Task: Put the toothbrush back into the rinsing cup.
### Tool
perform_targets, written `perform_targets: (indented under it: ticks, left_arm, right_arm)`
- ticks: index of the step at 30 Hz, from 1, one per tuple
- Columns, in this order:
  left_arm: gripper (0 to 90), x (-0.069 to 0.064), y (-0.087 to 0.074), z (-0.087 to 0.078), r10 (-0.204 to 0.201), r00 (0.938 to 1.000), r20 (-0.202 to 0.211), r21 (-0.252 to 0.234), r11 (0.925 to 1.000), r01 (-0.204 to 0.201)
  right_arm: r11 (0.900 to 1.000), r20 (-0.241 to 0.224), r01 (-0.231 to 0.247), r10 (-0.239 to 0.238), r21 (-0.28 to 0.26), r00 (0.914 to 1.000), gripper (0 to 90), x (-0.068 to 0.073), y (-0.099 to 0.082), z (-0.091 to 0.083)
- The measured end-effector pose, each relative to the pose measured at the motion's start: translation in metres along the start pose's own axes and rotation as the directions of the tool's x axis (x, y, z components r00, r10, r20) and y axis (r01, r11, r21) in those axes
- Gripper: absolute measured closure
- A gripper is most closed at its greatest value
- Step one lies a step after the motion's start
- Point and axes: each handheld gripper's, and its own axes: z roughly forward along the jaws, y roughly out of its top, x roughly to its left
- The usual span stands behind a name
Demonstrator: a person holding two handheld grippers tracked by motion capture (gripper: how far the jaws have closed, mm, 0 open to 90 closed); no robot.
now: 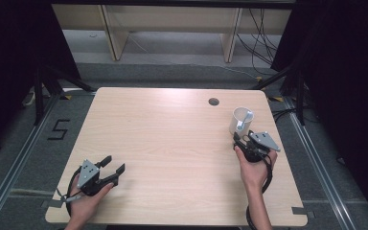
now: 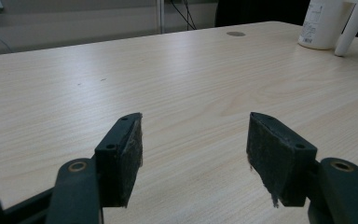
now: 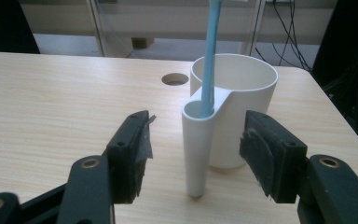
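The high view looked down and forward over the whole table [image 1: 172, 143]. The left gripper view sat low at the near edge, facing across the tabletop. The right gripper view sat close before the white cup [image 3: 242, 93], probably the same cup [image 2: 321, 23] at the left view's far corner.

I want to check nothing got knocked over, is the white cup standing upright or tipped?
Upright. The white cup stands on its base on the table, mouth up, with the blue handle rising from its side tube.
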Motion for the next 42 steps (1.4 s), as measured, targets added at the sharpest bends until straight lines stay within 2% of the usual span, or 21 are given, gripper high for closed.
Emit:
perform_targets:
  ticks: [1,3,4,7,8,9,11,12,13,14,16,18,19,22,23,29,32,34,37,39,42]
  left_arm:
    - [35.4,0.000,0.000,0.001,-0.001,1.0000,0.006,-0.012,0.9999,0.001]
    - [35.5,0.000,0.000,-0.001,-0.003,1.0000,-0.002,-0.003,1.0000,0.003]
    - [35.4,0.001,0.000,-0.001,-0.005,1.0000,0.002,0.002,1.0000,0.005]
    - [35.4,0.001,0.000,-0.001,-0.007,1.0000,0.002,0.000,1.0000,0.007]
    - [35.4,0.001,0.000,-0.001,-0.008,1.0000,0.003,-0.004,1.0000,0.008]
    - [35.3,0.000,0.000,-0.001,-0.007,1.0000,0.000,-0.005,1.0000,0.007]
    - [35.3,0.000,0.000,-0.001,-0.007,1.0000,0.000,-0.006,1.0000,0.007]
    - [35.3,0.001,0.000,-0.001,-0.006,1.0000,0.002,-0.002,1.0000,0.006]
    - [35.3,0.000,0.000,-0.001,-0.005,1.0000,0.002,-0.001,1.0000,0.005]
    - [35.4,0.000,0.000,0.000,-0.005,1.0000,-0.001,-0.003,1.0000,0.005]
    - [35.4,0.000,-0.001,0.001,-0.005,1.0000,0.003,-0.015,0.9999,0.005]
    - [35.4,0.000,0.000,0.001,-0.003,1.0000,0.006,-0.013,0.9999,0.003]
    - [35.4,0.000,-0.001,0.001,-0.004,1.0000,0.007,-0.015,0.9999,0.004]
    - [35.4,0.000,0.000,-0.001,-0.006,1.0000,0.002,-0.004,1.0000,0.006]
    - [35.3,0.000,0.000,-0.001,-0.007,1.0000,0.005,-0.002,1.0000,0.007]
    - [35.4,0.000,0.000,0.001,-0.003,1.0000,0.006,-0.014,0.9999,0.004]
    - [35.4,0.000,0.000,0.001,-0.004,1.0000,0.007,-0.013,0.9999,0.005]
    - [35.4,0.000,0.000,0.001,-0.002,1.0000,0.007,-0.014,0.9999,0.002]
    - [35.4,0.000,0.000,0.000,-0.006,1.0000,0.002,-0.010,0.9999,0.006]
    - [35.4,0.000,0.000,0.000,-0.008,1.0000,0.003,-0.012,0.9999,0.008]
    - [35.4,-0.001,-0.001,0.001,0.000,1.0000,0.005,-0.015,0.9999,0.000]
  right_arm:
    - [0.9999,0.013,0.004,-0.004,0.016,0.9999,42.5,0.001,0.001,-0.002]
    - [0.9995,-0.006,-0.010,0.010,0.029,0.9999,42.3,0.002,0.001,-0.004]
    - [0.9992,-0.005,0.008,-0.007,0.040,1.0000,42.0,0.002,0.002,-0.005]
    - [0.9993,0.000,-0.002,0.002,0.037,1.0000,41.9,0.004,0.002,-0.006]
    - [0.9986,0.003,0.013,-0.013,0.052,0.9999,41.9,0.005,0.003,-0.009]
    - [0.9986,-0.019,-0.013,0.014,0.051,0.9997,41.7,0.006,0.002,-0.009]
    - [0.9977,-0.011,-0.031,0.031,0.061,0.9994,41.5,0.008,0.002,-0.010]
    - [0.9984,-0.013,-0.002,0.003,0.056,0.9999,41.3,0.007,0.002,-0.011]
    - [0.9978,-0.013,-0.001,0.002,0.066,0.9999,41.4,0.008,0.002,-0.013]
    - [0.9985,-0.038,-0.005,0.007,0.054,0.9993,41.4,0.009,0.001,-0.015]
    - [0.9990,-0.033,-0.004,0.005,0.046,0.9994,41.3,0.010,0.001,-0.015]
    - [0.9974,-0.025,-0.014,0.016,0.070,0.9996,41.1,0.013,0.001,-0.018]
    - [0.9983,-0.030,0.014,-0.012,0.056,0.9995,41.0,0.012,0.000,-0.018]
    - [0.9975,-0.038,0.020,-0.018,0.068,0.9991,40.7,0.011,0.000,-0.020]
    - [0.9978,-0.048,0.000,0.003,0.066,0.9988,40.5,0.012,-0.001,-0.021]
    - [0.9967,-0.039,0.006,-0.003,0.081,0.9992,40.4,0.012,-0.003,-0.025]
    - [0.9956,-0.058,-0.017,0.023,0.092,0.9980,39.9,0.015,-0.006,-0.027]
    - [0.9956,-0.068,0.019,-0.013,0.092,0.9976,39.5,0.013,-0.008,-0.027]
    - [0.9951,-0.079,0.003,0.005,0.099,0.9968,39.5,0.015,-0.011,-0.030]
    - [0.9937,-0.081,0.028,-0.019,0.109,0.9965,39.4,0.013,-0.012,-0.032]
    - [0.9922,-0.088,0.029,-0.018,0.121,0.9959,39.4,0.012,-0.014,-0.035]
